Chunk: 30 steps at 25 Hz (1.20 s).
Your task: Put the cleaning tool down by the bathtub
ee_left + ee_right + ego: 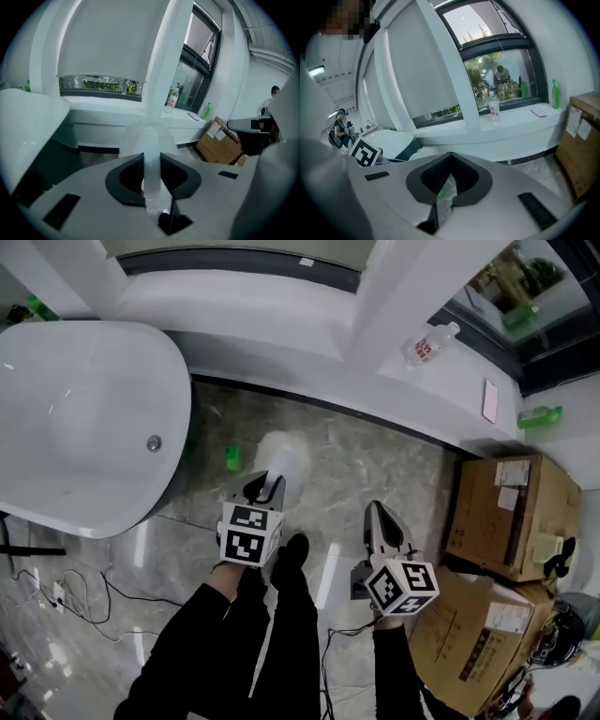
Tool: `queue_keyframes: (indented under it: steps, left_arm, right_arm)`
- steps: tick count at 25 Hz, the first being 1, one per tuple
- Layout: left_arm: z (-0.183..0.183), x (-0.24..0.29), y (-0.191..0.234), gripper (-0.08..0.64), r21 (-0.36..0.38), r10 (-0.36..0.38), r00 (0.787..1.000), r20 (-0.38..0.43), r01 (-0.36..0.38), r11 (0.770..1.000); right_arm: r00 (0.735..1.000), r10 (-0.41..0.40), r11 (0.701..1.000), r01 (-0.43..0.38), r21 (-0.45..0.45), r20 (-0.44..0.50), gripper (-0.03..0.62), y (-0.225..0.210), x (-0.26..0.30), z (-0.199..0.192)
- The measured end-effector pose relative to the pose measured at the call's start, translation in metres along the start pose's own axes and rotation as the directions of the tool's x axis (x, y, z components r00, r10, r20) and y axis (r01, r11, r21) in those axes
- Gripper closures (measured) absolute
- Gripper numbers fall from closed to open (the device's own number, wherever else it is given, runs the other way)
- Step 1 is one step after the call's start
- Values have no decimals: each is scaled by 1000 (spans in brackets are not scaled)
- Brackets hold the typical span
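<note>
Firmly, the left gripper (pixel 265 488) is clenching its jaws on the pale handle of the cleaning tool (pixel 281 452). The tool's white head is sticking out ahead of the jaws, over the floor (pixel 375 457). The bathtub (pixel 75 418) is lying just left of those jaws. Further right, the right gripper (pixel 379 514) is pinching a thin plastic scrap (pixel 443 194) between its closed jaws, with cardboard boxes (pixel 506 517) right of them.
</note>
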State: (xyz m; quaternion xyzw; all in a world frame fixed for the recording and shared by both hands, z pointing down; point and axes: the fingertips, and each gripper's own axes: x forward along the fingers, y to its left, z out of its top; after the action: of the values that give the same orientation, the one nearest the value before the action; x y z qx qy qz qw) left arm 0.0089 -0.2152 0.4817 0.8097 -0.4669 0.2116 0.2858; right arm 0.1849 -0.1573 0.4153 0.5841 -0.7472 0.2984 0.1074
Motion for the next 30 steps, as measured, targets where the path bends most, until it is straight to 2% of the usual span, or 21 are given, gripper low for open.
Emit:
queue_keyframes:
  steps: [11, 21, 30]
  left_arm:
    - [-106, 118, 57, 471, -46, 59, 997, -40, -61, 997]
    - [-158, 216, 101, 471, -23, 87, 993, -82, -89, 996]
    - [-199, 267, 126, 471, -76, 112, 988, -108, -120, 990]
  right_arm:
    - [998, 56, 998, -56, -35, 2, 593, -52, 105, -76]
    - [994, 110, 992, -109, -58, 18, 592, -90, 201, -118]
    - [990, 141, 984, -137, -119, 27, 592, -108, 248, -143]
